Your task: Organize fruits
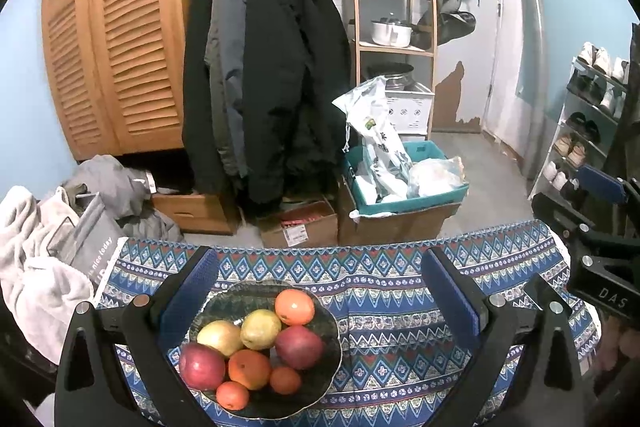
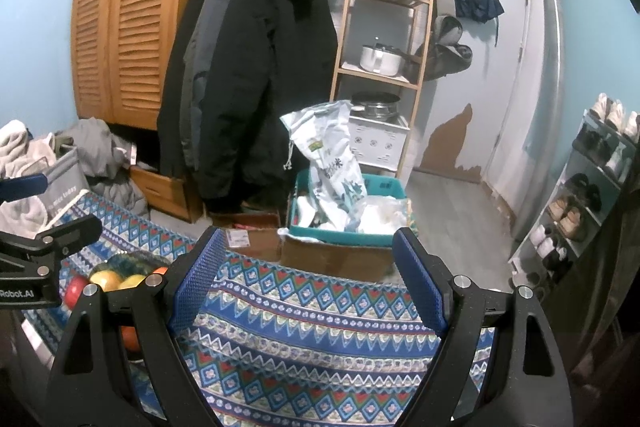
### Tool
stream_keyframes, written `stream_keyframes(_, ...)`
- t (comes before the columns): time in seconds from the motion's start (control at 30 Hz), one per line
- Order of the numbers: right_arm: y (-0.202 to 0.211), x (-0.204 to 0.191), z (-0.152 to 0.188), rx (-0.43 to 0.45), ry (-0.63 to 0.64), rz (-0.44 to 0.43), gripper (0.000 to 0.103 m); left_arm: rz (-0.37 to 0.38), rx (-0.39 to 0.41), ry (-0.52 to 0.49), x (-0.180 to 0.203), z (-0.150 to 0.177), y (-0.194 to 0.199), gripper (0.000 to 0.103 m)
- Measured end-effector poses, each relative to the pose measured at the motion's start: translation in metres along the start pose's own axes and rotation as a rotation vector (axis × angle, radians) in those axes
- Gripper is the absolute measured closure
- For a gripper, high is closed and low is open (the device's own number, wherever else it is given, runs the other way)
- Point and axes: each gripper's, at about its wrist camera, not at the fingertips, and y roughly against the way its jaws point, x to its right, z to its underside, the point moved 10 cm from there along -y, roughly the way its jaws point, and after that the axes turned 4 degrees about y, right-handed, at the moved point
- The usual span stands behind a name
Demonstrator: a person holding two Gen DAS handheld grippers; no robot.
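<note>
Nearest the left wrist camera, the left gripper [image 1: 320, 307] hangs with its blue-padded fingers spread wide and nothing between them, the dark bowl [image 1: 332, 331] sitting below the gap. All the fruit in view lies in that bowl: two red apples [image 1: 202, 367] [image 1: 299, 347], two yellow-green ones [image 1: 220, 337] [image 1: 261, 329], and four oranges of differing size [image 1: 295, 306] [image 1: 249, 369] [image 1: 285, 380] [image 1: 232, 395], touching one another in a loose heap. The bowl stands toward the left side of the table, on the patterned cloth [image 1: 400, 307]. The right gripper [image 2: 308, 283] is likewise spread and empty, held over the bare right part of the cloth [image 2: 312, 327], well apart from the bowl, whose rim [image 2: 132, 259] shows at the left of its view.

As for progress, no fruit lies loose on the cloth, so the scene fits either fruit gathered into the bowl and the job about done, or a mixed heap waiting to be sorted out by kind; the pictures do not settle which.

Beyond the far edge of the table stand cardboard boxes [image 1: 300, 227], a teal crate [image 1: 436, 151] with a white printed bag [image 1: 376, 131], hanging dark coats [image 1: 272, 67], a wooden shelf [image 1: 394, 47] with a pot, and a shoe rack [image 1: 580, 131] at the right. A grey bag [image 1: 88, 239] sits just beside the left edge. Nothing on the cloth blocks either gripper, though each could get in the other's way near the bowl
</note>
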Motion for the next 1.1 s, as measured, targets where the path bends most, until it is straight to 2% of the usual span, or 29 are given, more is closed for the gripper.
stream_keyframes(0.83, -0.0023, 0.0032, 0.0052, -0.011, -0.009, 0.002, 0.019, -0.031, 0.003, 0.039, -0.007, -0.0026, 0.0032, 0.001)
stream_keyframes(1.1, -0.0023, 0.0033, 0.0053, -0.012, -0.009, 0.001, 0.019, -0.043, -0.017, 0.048, -0.0099, -0.0018, 0.0004, 0.001)
